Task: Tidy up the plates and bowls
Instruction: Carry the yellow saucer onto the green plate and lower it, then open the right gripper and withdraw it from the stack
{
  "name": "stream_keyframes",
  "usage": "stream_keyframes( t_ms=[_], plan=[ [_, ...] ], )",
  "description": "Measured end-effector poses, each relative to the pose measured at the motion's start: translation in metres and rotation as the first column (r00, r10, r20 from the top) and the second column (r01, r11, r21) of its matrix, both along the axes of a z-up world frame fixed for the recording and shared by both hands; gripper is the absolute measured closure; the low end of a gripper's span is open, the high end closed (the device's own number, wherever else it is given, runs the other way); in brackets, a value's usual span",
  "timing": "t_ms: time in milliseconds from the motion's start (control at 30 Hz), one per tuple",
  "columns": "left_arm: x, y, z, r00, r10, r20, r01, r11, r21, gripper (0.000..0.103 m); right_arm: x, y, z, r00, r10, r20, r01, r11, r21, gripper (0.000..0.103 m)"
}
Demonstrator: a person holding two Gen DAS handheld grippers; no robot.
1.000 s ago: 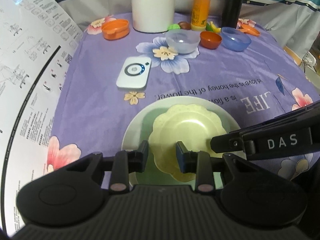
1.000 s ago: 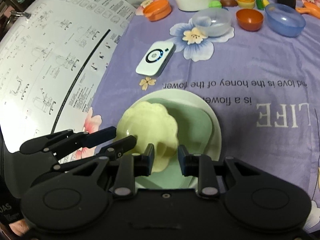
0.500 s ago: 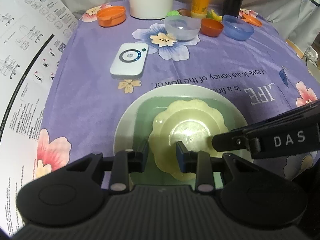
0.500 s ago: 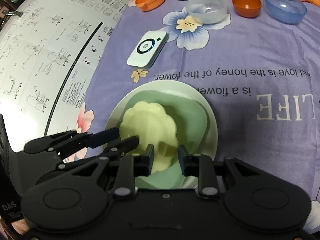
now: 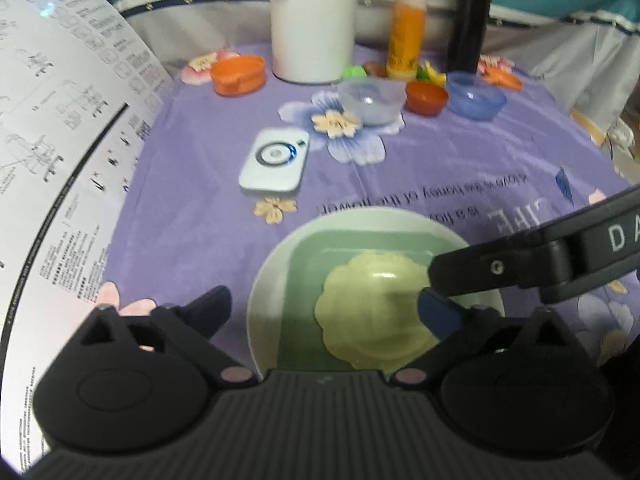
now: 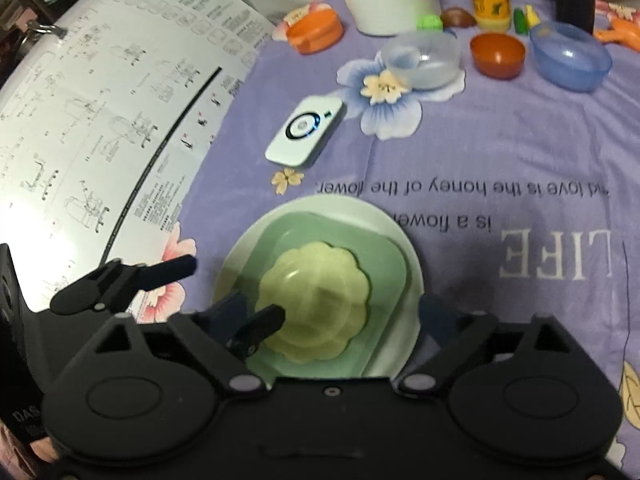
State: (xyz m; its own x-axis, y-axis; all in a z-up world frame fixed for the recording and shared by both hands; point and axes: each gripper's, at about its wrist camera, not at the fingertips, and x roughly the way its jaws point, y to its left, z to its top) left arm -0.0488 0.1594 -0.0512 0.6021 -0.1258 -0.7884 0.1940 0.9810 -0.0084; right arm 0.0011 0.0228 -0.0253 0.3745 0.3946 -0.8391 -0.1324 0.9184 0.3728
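Note:
A pale yellow scalloped plate (image 5: 372, 304) (image 6: 316, 288) lies flat on a green square plate (image 5: 308, 280) (image 6: 376, 256). That one rests in a round white plate (image 5: 268, 288) (image 6: 408, 248) on the purple cloth. My left gripper (image 5: 324, 312) hangs just over the stack's near edge, its jaws opening wide, no pad pressing on the yellow plate. My right gripper (image 6: 334, 312) stands the same way from the right side, its jaws opening too. A clear bowl (image 5: 370, 98), an orange-red bowl (image 5: 426, 96) and a blue bowl (image 5: 476, 100) stand in a row at the back.
A white handheld device (image 5: 274, 164) lies between the stack and the bowls. An orange lidded dish (image 5: 238, 74), a white jug (image 5: 312, 20), an orange bottle (image 5: 408, 24) and a black cylinder (image 5: 468, 24) line the far edge. A large printed sheet (image 5: 48, 140) rises on the left.
Both grippers were shut on the yellow plate's rim and have let go, their jaws now spread wide. The yellow plate has settled down onto the green plate.

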Motion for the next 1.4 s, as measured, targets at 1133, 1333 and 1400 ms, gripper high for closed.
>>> stream_keyframes(
  t_ms=[1133, 1333, 1400],
  plan=[
    [0.066, -0.059, 0.021, 1.0, -0.003, 0.02, 0.003, 1.0, 0.013, 0.0, 0.019, -0.082, 0.013, 0.982, -0.166, 0.092, 0.166, 0.986, 0.001, 0.0],
    [0.098, -0.083, 0.024, 0.999, -0.031, 0.032, 0.031, 0.999, 0.009, 0.0, 0.032, -0.124, 0.012, 0.964, -0.247, 0.092, 0.248, 0.969, 0.011, 0.0],
    [0.108, -0.091, 0.024, 0.999, -0.039, 0.038, 0.038, 0.999, 0.004, 0.0, 0.036, -0.138, 0.013, 0.959, -0.268, 0.097, 0.268, 0.963, 0.007, 0.0]
  ],
)
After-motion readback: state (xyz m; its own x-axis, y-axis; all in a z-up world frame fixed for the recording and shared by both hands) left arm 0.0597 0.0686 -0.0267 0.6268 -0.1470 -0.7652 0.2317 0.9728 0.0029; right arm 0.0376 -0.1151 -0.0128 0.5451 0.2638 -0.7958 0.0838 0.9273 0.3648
